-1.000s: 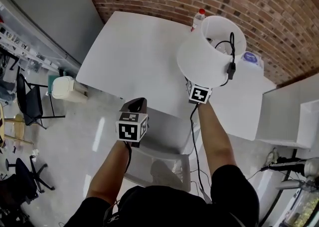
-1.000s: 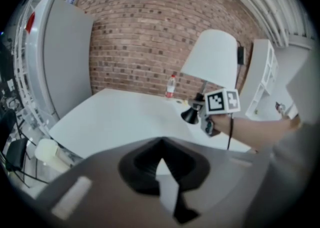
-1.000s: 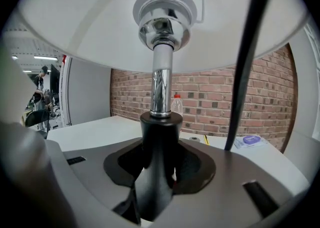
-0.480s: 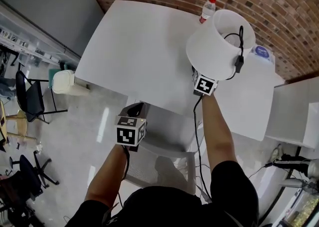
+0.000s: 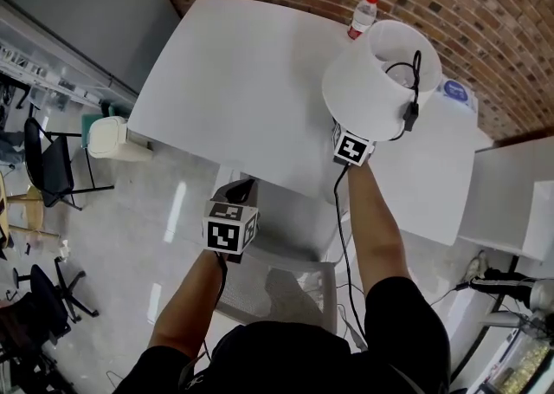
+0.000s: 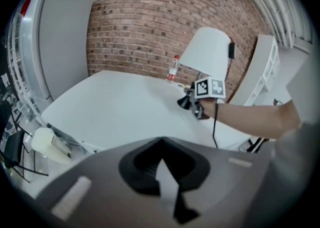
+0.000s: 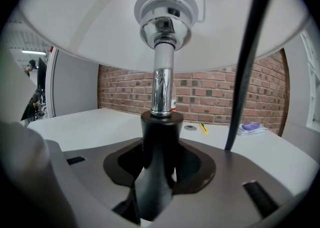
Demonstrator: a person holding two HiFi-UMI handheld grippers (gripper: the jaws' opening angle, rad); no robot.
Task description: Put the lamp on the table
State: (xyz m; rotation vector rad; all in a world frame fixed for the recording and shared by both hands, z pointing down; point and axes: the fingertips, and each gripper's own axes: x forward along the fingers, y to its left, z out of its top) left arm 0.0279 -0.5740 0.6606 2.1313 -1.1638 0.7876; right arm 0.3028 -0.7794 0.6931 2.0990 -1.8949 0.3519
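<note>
The lamp has a white shade (image 5: 370, 80), a chrome rod (image 7: 162, 84) and a black stem (image 7: 159, 137). My right gripper (image 5: 349, 139) is shut on that black stem and holds the lamp upright above the white table's (image 5: 242, 89) right half. The lamp's black cord (image 7: 247, 71) is draped over the shade, and its plug (image 5: 407, 112) hangs at the shade's side. In the left gripper view the shade (image 6: 207, 54) rises over the table (image 6: 115, 111). My left gripper (image 6: 162, 174) hangs shut and empty short of the table's front edge, with its cube (image 5: 230, 228) over the chair.
A plastic bottle (image 5: 363, 13) with a red cap stands at the table's far edge by the brick wall. A blue-topped item (image 5: 456, 93) lies at the far right. A yellow pen (image 7: 204, 128) and a small disc (image 7: 190, 128) lie on the table. A grey chair (image 5: 286, 254) stands below me.
The right gripper has carried the lamp a little farther over the table. The left gripper has dropped back from the table's edge toward the chair.
</note>
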